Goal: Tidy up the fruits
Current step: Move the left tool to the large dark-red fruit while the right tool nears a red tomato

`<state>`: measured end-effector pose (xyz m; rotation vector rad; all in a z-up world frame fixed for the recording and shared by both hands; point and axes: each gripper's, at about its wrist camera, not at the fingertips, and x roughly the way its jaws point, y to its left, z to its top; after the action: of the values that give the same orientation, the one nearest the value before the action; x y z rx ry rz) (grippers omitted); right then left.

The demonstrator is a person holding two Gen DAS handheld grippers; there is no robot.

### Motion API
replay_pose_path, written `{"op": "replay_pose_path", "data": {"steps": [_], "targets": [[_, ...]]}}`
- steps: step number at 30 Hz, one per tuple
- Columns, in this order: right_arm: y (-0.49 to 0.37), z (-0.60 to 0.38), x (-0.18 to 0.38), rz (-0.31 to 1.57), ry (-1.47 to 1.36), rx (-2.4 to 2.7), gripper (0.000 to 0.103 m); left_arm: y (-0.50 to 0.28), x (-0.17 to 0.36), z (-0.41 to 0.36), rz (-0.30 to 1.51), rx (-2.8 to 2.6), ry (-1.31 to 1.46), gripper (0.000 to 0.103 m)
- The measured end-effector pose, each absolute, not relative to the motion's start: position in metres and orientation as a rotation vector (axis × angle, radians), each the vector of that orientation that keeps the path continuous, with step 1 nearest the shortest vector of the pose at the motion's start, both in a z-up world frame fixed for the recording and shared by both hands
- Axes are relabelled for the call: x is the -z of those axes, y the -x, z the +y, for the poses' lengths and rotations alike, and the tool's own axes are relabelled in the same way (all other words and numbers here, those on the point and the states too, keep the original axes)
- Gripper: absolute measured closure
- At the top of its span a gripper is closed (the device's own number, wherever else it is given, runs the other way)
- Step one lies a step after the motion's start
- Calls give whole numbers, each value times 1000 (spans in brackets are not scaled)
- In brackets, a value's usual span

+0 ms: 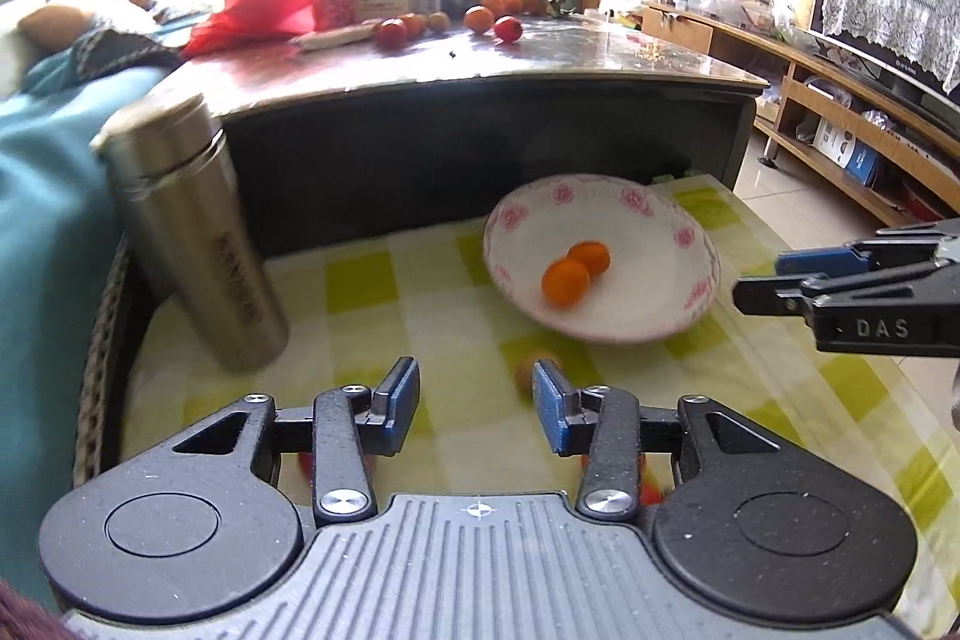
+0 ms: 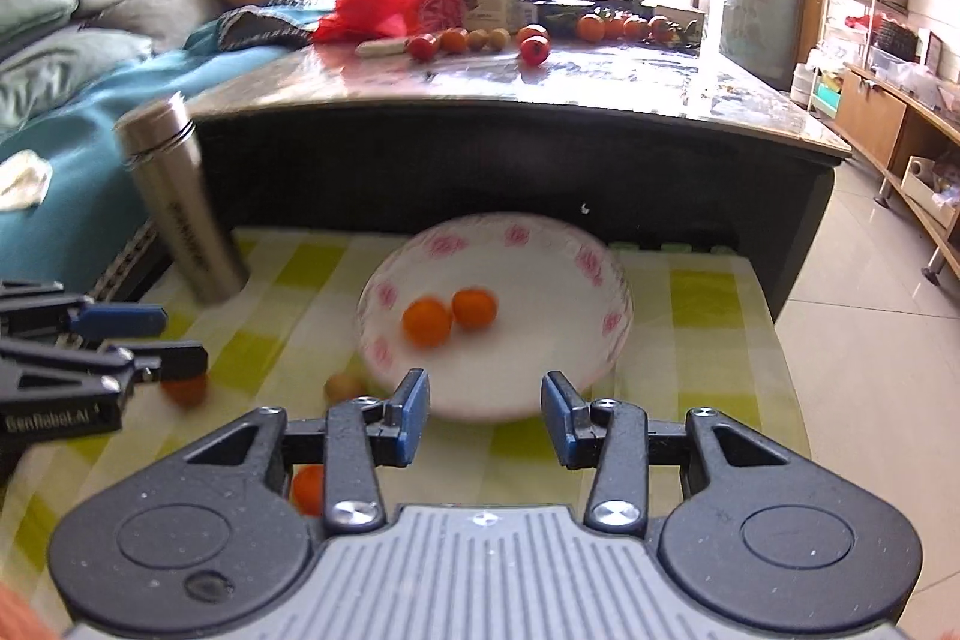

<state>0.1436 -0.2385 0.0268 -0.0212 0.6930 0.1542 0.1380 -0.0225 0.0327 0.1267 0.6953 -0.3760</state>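
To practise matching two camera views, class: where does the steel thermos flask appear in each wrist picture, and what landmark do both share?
Left wrist view: the steel thermos flask stands at the left, large, leaning in the fisheye, on the checked cloth's left edge.
Right wrist view: the flask is smaller, upper left, left of the bowl.
Shared landmark: the floral bowl holding two oranges, right of the flask in both.

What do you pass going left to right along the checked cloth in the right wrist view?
Left gripper → steel flask → pale fruit → bowl holding two oranges.
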Motion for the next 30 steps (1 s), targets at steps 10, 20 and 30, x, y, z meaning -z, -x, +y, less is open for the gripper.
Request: {"op": "replay_pose_path", "data": {"steps": [10, 20, 30], "targets": [[-90, -232, -12, 764, 25, -144, 57, -121, -11, 4, 709, 350, -133, 47], [-110, -234, 12, 814, -12, -138, 57, -152, 10, 24, 723, 246, -109, 45], [-126, -232, 26, 823, 7, -140, 56, -177, 34, 25, 770, 223, -118, 39]]}}
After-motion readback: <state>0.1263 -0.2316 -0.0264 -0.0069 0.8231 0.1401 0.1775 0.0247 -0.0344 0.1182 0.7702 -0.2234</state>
